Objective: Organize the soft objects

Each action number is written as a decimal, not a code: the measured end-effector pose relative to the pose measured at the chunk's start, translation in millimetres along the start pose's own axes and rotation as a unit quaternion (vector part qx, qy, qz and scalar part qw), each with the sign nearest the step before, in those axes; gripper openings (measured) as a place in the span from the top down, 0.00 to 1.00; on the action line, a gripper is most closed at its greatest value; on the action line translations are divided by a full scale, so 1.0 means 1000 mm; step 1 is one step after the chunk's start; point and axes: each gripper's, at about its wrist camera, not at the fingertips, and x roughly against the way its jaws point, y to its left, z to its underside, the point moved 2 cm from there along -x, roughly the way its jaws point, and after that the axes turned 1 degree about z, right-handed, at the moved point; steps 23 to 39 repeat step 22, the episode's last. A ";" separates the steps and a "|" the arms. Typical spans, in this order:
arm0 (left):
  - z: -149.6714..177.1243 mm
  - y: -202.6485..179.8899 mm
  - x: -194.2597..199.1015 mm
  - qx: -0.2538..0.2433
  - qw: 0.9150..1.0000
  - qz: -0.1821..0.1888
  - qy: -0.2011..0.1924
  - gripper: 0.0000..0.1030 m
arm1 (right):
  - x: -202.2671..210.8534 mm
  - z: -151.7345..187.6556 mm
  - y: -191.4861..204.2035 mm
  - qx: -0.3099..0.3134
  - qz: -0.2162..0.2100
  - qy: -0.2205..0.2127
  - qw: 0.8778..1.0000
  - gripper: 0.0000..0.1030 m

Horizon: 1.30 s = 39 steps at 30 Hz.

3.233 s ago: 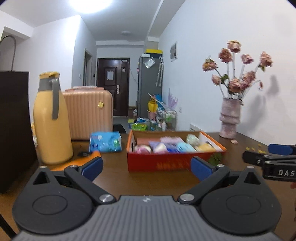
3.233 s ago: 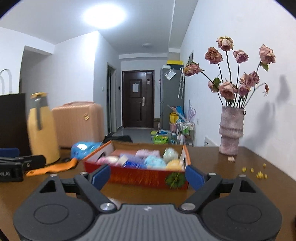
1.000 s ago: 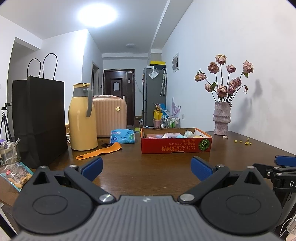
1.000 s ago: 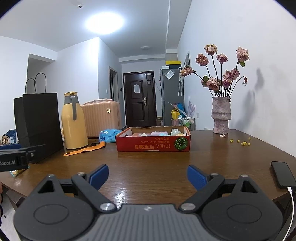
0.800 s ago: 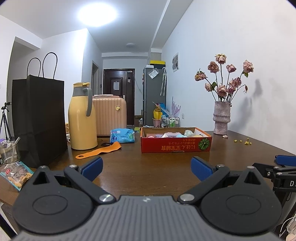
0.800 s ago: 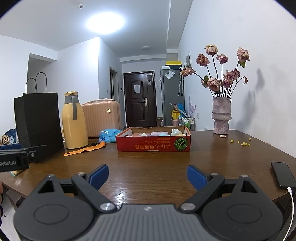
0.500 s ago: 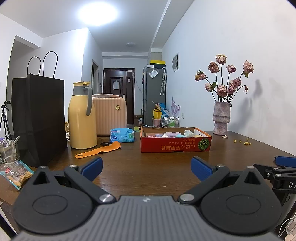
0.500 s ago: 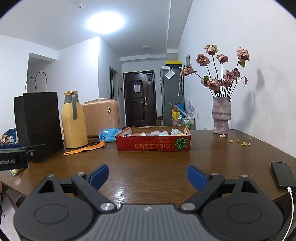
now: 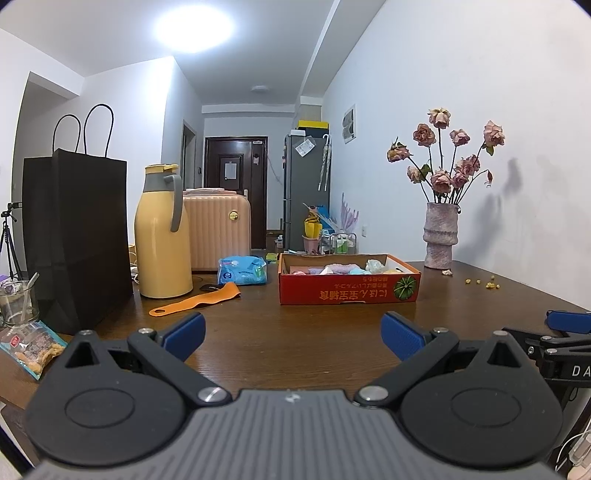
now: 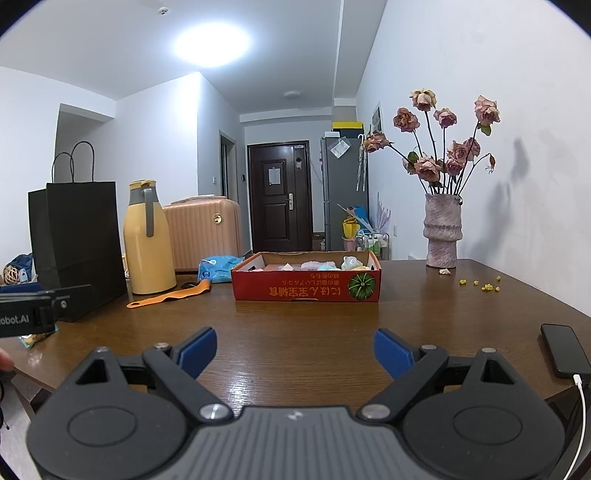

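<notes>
Bright, evenly lit room under one blown-out ceiling light (image 9: pixel 194 25)
Its glare whites out a ceiling patch in both views and reflects as a pale sheen on the table (image 10: pixel 255 384); the flowers (image 10: pixel 439 147) cast soft grey shadows on the wall at right; fisheye bends the walls and darkens the corners; focus is sharp, with no motion blur

Glossy wooden table (image 10: pixel 295 332), red cardboard box (image 10: pixel 306 290), matt paper bag (image 10: pixel 77 236).
</notes>
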 end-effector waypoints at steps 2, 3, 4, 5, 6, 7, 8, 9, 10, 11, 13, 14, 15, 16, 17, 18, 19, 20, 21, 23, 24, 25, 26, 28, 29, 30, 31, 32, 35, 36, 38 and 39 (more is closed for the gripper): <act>0.000 0.000 0.000 -0.001 1.000 -0.001 -0.002 0.00 | 0.000 0.000 0.000 0.001 0.000 0.001 1.000 0.11; 0.000 -0.001 0.001 -0.001 1.000 -0.001 -0.003 0.00 | 0.000 0.000 0.000 0.001 0.000 0.001 1.000 0.11; 0.000 -0.001 0.001 -0.001 1.000 0.000 -0.004 0.00 | 0.000 0.000 0.000 0.000 0.000 0.001 1.000 0.11; 0.000 -0.002 0.002 -0.002 1.000 0.000 -0.004 0.00 | 0.000 0.000 0.000 0.000 0.000 0.001 1.000 0.11; 0.000 -0.003 0.002 -0.002 1.000 0.001 -0.004 0.00 | 0.000 0.000 0.000 0.000 0.000 0.001 1.000 0.11; 0.001 -0.003 0.002 -0.003 1.000 0.001 -0.005 0.00 | 0.000 0.001 0.001 0.001 0.000 0.002 1.000 0.11; 0.001 -0.003 0.002 -0.004 1.000 0.001 -0.005 0.00 | 0.000 0.001 0.001 0.001 0.000 0.002 1.000 0.11; 0.001 -0.003 0.002 -0.005 1.000 0.002 -0.006 0.00 | 0.000 0.001 0.001 0.001 -0.001 0.002 1.000 0.11; 0.000 -0.003 0.002 -0.005 1.000 0.002 -0.006 0.00 | 0.000 0.001 0.001 0.001 -0.001 0.002 1.000 0.11; 0.001 -0.003 0.002 -0.005 1.000 0.002 -0.007 0.00 | 0.000 0.001 0.001 0.001 0.000 0.002 1.000 0.11; 0.001 -0.003 0.003 -0.006 1.000 0.002 -0.007 0.00 | 0.000 0.001 0.001 0.001 0.000 0.002 1.000 0.11; 0.001 -0.003 0.003 -0.006 1.000 0.003 -0.007 0.00 | -0.001 0.001 0.001 0.002 0.000 0.002 1.000 0.11; 0.001 -0.003 0.003 -0.006 1.000 0.002 -0.007 0.00 | 0.000 0.001 0.001 0.001 0.000 0.002 1.000 0.11; 0.001 -0.003 0.003 -0.006 1.000 0.002 -0.007 0.00 | 0.000 0.001 0.001 0.001 0.000 0.002 1.000 0.11; 0.001 -0.003 0.003 -0.005 1.000 0.002 -0.006 0.00 | 0.000 0.001 0.001 0.001 0.000 0.002 1.000 0.11; 0.001 -0.003 0.003 -0.005 1.000 0.002 -0.006 0.00 | 0.000 0.001 0.001 0.001 0.000 0.002 1.000 0.11; 0.001 -0.003 0.003 -0.005 1.000 0.002 -0.006 0.00 | 0.000 0.001 0.001 0.001 0.000 0.002 1.000 0.11; 0.001 -0.003 0.003 -0.005 1.000 0.001 -0.006 0.00 | 0.000 0.001 0.001 0.001 0.000 0.002 1.000 0.11; 0.001 -0.004 0.003 -0.007 1.000 0.001 -0.007 0.00 | 0.000 0.001 0.001 0.002 -0.001 0.002 1.000 0.11; 0.001 -0.004 0.003 -0.010 1.000 0.001 -0.006 0.00 | 0.000 0.001 0.001 0.001 0.000 0.002 1.000 0.11; 0.001 -0.004 0.003 -0.010 1.000 0.001 -0.006 0.00 | 0.000 0.001 0.001 0.001 0.000 0.002 1.000 0.11; 0.001 -0.004 0.003 -0.010 1.000 0.001 -0.006 0.00 | 0.000 0.001 0.001 0.001 0.000 0.002 1.000 0.11; 0.001 -0.004 0.003 -0.010 1.000 0.001 -0.006 0.00 | 0.000 0.001 0.001 0.001 0.000 0.002 1.000 0.11; 0.001 -0.004 0.003 -0.010 1.000 0.001 -0.006 0.00 | 0.000 0.001 0.001 0.001 0.000 0.002 1.000 0.11; 0.001 -0.004 0.003 -0.010 1.000 0.001 -0.006 0.00 | 0.000 0.001 0.001 0.001 0.000 0.002 1.000 0.11; 0.001 -0.004 0.003 -0.010 1.000 0.001 -0.006 0.00 | 0.000 0.001 0.001 0.001 0.000 0.002 1.000 0.11; 0.001 -0.004 0.003 -0.010 1.000 0.001 -0.006 0.00 | 0.000 0.001 0.001 0.001 0.000 0.002 1.000 0.11; 0.001 -0.004 0.003 -0.010 1.000 0.001 -0.006 0.00 | 0.000 0.001 0.001 0.001 0.000 0.002 1.000 0.11; 0.001 -0.004 0.003 -0.010 1.000 0.001 -0.006 0.00 | 0.000 0.001 0.001 0.001 0.000 0.002 1.000 0.11; 0.001 -0.004 0.003 -0.010 1.000 0.001 -0.006 0.00 | 0.000 0.001 0.001 0.001 0.000 0.002 1.000 0.11; 0.001 -0.004 0.003 -0.010 1.000 0.001 -0.006 0.00 | 0.000 0.001 0.001 0.001 0.000 0.002 1.000 0.11; 0.001 -0.004 0.003 -0.010 1.000 0.001 -0.006 0.00 | 0.000 0.001 0.001 0.001 0.000 0.002 1.000 0.11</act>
